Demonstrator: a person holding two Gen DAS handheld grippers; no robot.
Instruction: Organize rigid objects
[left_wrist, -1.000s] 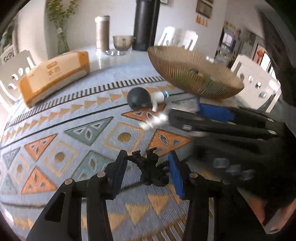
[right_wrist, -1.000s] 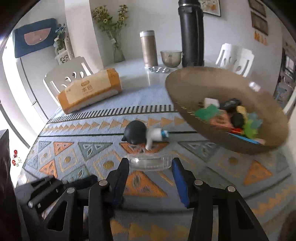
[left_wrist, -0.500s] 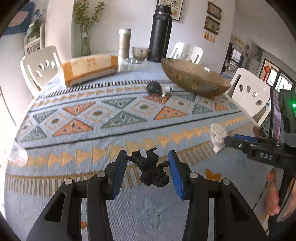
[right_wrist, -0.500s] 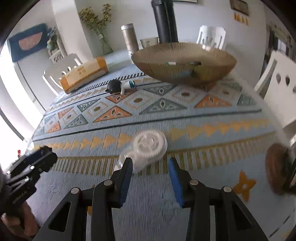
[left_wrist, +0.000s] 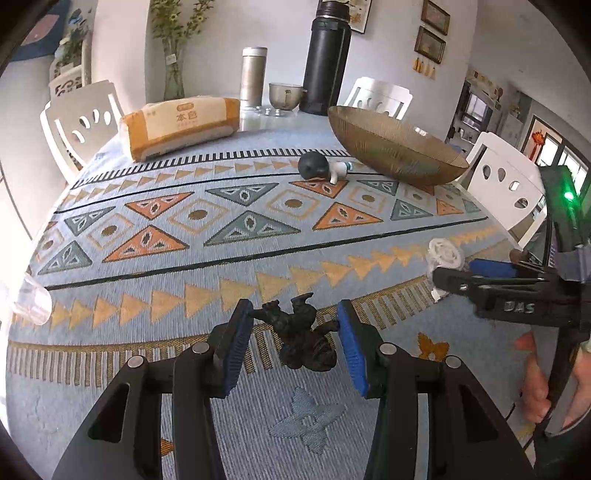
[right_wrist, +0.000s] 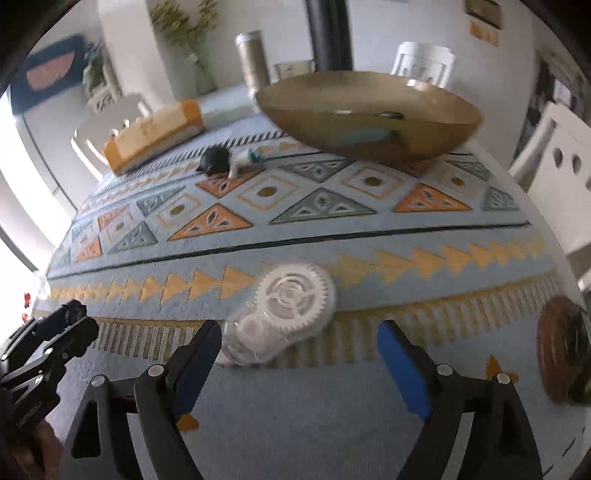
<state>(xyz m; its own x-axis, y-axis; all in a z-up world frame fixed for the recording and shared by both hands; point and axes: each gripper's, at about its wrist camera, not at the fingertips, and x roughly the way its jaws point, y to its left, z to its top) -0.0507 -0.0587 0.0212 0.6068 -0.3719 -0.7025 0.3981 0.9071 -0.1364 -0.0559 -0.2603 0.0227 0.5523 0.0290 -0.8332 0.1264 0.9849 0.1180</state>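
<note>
My left gripper (left_wrist: 295, 332) is shut on a small black figurine (left_wrist: 301, 338), held just above the patterned tablecloth near the front edge. My right gripper (right_wrist: 299, 354) is open; a clear tape dispenser with white gears (right_wrist: 284, 314) lies on the cloth between its fingers, apart from the blue pads. The dispenser also shows in the left wrist view (left_wrist: 443, 258), at the right gripper's tips. A wide golden bowl (left_wrist: 391, 147) stands at the back right with several small objects inside. A dark round-headed doll (left_wrist: 319, 168) lies beside the bowl.
An orange tissue pack (left_wrist: 177, 127), a steel flask (left_wrist: 253, 77), a metal cup (left_wrist: 284, 96) and a tall black thermos (left_wrist: 327, 59) stand at the back. A clear cup (left_wrist: 31, 301) lies at the left edge. A brown coaster (right_wrist: 561, 349) sits at right. White chairs surround the table.
Both grippers pulled back from the bowl to the table's front edge. The right gripper carried the tape dispenser back, then opened wide and let go of it. The left still holds the figurine.
</note>
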